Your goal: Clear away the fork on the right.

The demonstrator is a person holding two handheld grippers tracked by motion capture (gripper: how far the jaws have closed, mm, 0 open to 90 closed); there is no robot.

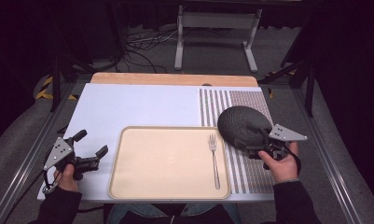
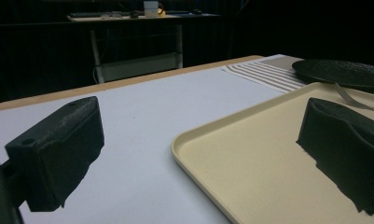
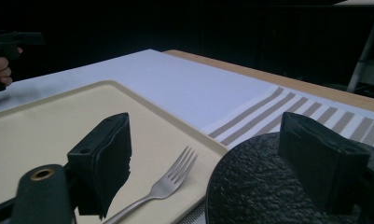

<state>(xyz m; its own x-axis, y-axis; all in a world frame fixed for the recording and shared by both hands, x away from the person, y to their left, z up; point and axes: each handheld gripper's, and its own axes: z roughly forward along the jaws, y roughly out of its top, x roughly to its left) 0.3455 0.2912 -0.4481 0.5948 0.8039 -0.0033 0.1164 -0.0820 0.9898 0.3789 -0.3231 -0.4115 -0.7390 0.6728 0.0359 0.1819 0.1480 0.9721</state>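
White sheeting covers the table (image 1: 128, 107), with a striped mat (image 1: 250, 100) along its right edge, where a dark textured plate (image 1: 240, 126) lies half over the right rim of the beige tray (image 1: 142, 186). Right gripper (image 3: 212, 158) stands spread above the plate's near edge, a fork (image 1: 214, 158) beside it on the tray, holding nothing; left gripper (image 2: 198, 154) waits released at the table's left edge. Likely stiff, rough and fairly light, the plate is best pinched at its thin rim.

The black plate (image 1: 240, 126) is round, with a rough, pebbled surface and a matte look. It sits flat on the striped mat, at about three o'clock from the tray's middle, just off the tray's far right corner. Its near edge is just beside the fork's tines.
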